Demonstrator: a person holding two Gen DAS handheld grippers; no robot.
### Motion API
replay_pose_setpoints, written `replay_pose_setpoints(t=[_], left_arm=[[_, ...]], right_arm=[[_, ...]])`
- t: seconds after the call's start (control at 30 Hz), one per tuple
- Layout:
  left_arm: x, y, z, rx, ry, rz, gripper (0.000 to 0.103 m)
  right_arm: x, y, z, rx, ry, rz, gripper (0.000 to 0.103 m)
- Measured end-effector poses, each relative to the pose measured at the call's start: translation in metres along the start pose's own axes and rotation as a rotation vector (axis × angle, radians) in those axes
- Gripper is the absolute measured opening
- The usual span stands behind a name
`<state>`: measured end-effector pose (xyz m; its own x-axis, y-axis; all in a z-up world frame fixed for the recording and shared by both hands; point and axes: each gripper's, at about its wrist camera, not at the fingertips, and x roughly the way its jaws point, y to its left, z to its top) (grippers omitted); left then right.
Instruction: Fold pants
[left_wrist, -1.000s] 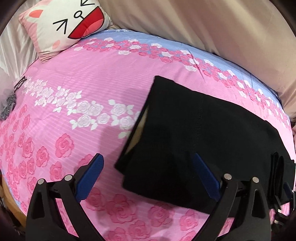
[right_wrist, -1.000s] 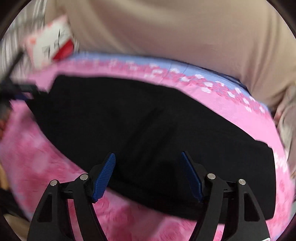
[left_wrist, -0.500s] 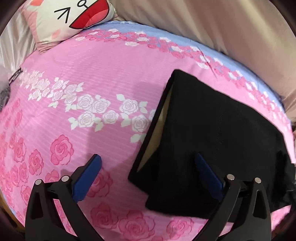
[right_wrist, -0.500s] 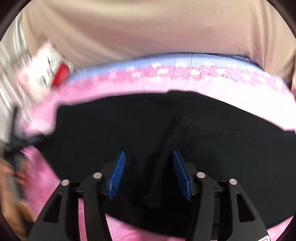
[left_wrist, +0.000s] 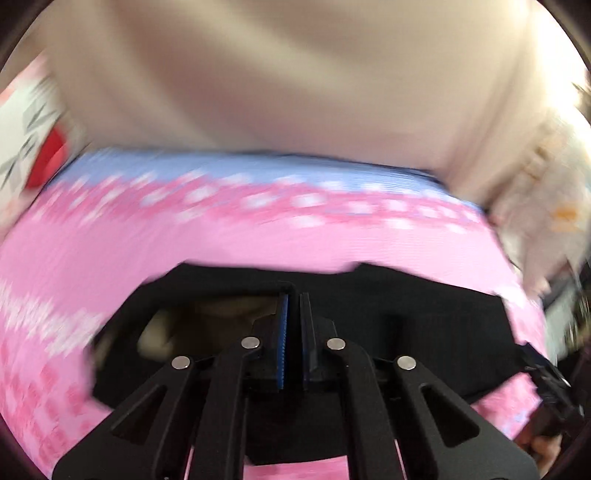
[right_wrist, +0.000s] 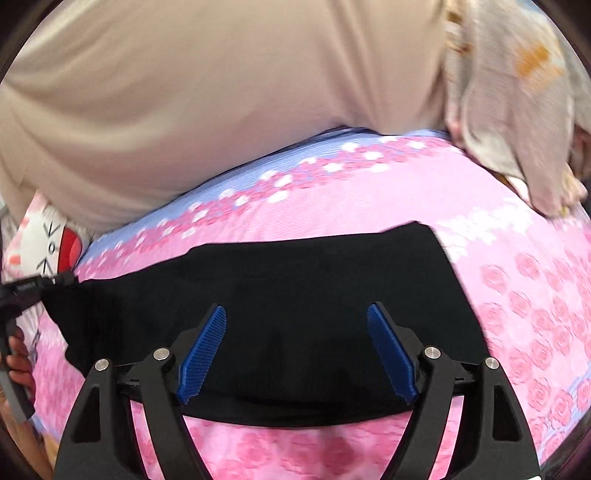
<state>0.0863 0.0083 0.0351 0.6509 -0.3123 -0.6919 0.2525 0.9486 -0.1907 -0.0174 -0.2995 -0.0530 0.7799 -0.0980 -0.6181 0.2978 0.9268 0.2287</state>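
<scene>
Both views are bright and evenly lit by soft indoor light, with no hard shadows and no glare. The left wrist view is heavily motion-blurred: the rose print of the bedsheet (left_wrist: 229, 236) smears into horizontal streaks, and the cartoon pillow (left_wrist: 33, 147) at the left edge is barely legible — only the left gripper (left_wrist: 293, 306) close to the lens stays sharp. The right wrist view is clearer; the right gripper (right_wrist: 295, 317) is crisp, while the sheet's pattern softens toward the far rim. The black pants (right_wrist: 280, 295) swallow detail, reading as a flat dark patch. Fisheye distortion bows the bed's edge, and a dark vignette rings each corner.
</scene>
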Motion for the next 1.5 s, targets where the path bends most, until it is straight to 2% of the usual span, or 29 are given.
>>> replay_pose_setpoints(t=[0.1, 0.17, 0.2, 0.23, 0.27, 0.4, 0.57, 0.7, 0.77, 0.83, 0.9, 0.93, 1.03, 1.07, 1.1, 1.13, 1.17, 1.2, 1.3, 1.33, 1.37, 1.4, 1.43, 1.47, 1.5], left_arm=[[0.030, -0.073, -0.001, 0.107, 0.060, -0.075, 0.013], [0.051, -0.104, -0.015, 0.139, 0.123, -0.092, 0.026], [0.058, -0.112, -0.021, 0.138, 0.142, -0.087, 0.047], [0.060, -0.114, -0.026, 0.136, 0.139, -0.085, 0.075], [0.059, -0.111, -0.029, 0.126, 0.122, -0.054, 0.086], [0.031, -0.078, -0.026, 0.110, 0.004, 0.068, 0.088], [-0.021, 0.017, -0.022, 0.010, -0.060, 0.210, 0.095], [-0.043, 0.076, -0.047, -0.047, -0.030, 0.305, 0.096], [-0.044, 0.097, -0.067, -0.071, 0.018, 0.309, 0.096], [-0.039, 0.111, -0.090, -0.081, 0.078, 0.306, 0.096], [-0.036, 0.118, -0.104, -0.085, 0.103, 0.296, 0.096], [-0.036, 0.122, -0.110, -0.091, 0.108, 0.292, 0.096], [-0.040, 0.131, -0.113, -0.096, 0.088, 0.295, 0.096], [-0.043, 0.133, -0.112, -0.096, 0.078, 0.298, 0.096], [-0.046, 0.137, -0.111, -0.096, 0.061, 0.303, 0.096], [-0.049, 0.141, -0.109, -0.099, 0.051, 0.304, 0.096], [-0.052, 0.146, -0.108, -0.105, 0.043, 0.304, 0.096], [-0.054, 0.152, -0.104, -0.117, 0.036, 0.305, 0.096], [-0.057, 0.167, -0.096, -0.147, 0.009, 0.304, 0.096], [-0.057, 0.170, -0.095, -0.152, 0.005, 0.302, 0.096], [-0.057, 0.173, -0.094, -0.159, 0.002, 0.299, 0.096], [-0.055, 0.176, -0.093, -0.171, 0.002, 0.293, 0.096], [-0.055, 0.176, -0.093, -0.176, 0.004, 0.287, 0.096], [-0.054, 0.178, -0.093, -0.181, 0.006, 0.279, 0.096], [-0.053, 0.180, -0.094, -0.187, 0.011, 0.270, 0.096]], right_arm=[[0.000, -0.016, -0.003, 0.020, 0.009, -0.001, 0.077], [-0.003, -0.024, -0.006, 0.017, 0.021, -0.010, 0.077], [-0.005, -0.028, -0.008, 0.016, 0.025, -0.012, 0.077], [-0.006, -0.031, -0.010, 0.016, 0.029, -0.010, 0.077], [-0.006, -0.035, -0.012, 0.014, 0.038, -0.006, 0.077], [0.001, -0.032, -0.018, 0.007, 0.088, 0.046, 0.078], [0.007, 0.030, -0.025, -0.141, 0.122, 0.222, 0.078], [0.017, 0.098, -0.034, -0.248, 0.166, 0.355, 0.078], [0.024, 0.132, -0.041, -0.301, 0.203, 0.421, 0.078], [0.034, 0.168, -0.052, -0.321, 0.285, 0.541, 0.078], [0.045, 0.201, -0.064, -0.331, 0.363, 0.619, 0.077], [0.050, 0.213, -0.067, -0.341, 0.384, 0.621, 0.077], [0.072, 0.255, -0.078, -0.430, 0.395, 0.487, 0.077], [0.081, 0.266, -0.080, -0.460, 0.381, 0.441, 0.065], [0.088, 0.276, -0.078, -0.481, 0.387, 0.422, 0.048], [0.092, 0.280, -0.073, -0.477, 0.405, 0.420, 0.005], [0.095, 0.288, -0.060, -0.452, 0.437, 0.475, 0.007], [0.092, 0.300, -0.045, -0.465, 0.422, 0.511, 0.007], [0.077, 0.337, 0.007, -0.580, 0.251, 0.461, 0.009], [0.080, 0.345, 0.018, -0.602, 0.242, 0.462, 0.014], [0.093, 0.354, 0.030, -0.638, 0.257, 0.451, 0.024], [0.103, 0.354, 0.038, -0.644, 0.246, 0.396, 0.033], [0.113, 0.350, 0.045, -0.636, 0.215, 0.300, 0.045], [0.116, 0.337, 0.052, -0.625, 0.176, 0.197, 0.047], [0.112, 0.325, 0.055, -0.613, 0.158, 0.167, 0.047]])
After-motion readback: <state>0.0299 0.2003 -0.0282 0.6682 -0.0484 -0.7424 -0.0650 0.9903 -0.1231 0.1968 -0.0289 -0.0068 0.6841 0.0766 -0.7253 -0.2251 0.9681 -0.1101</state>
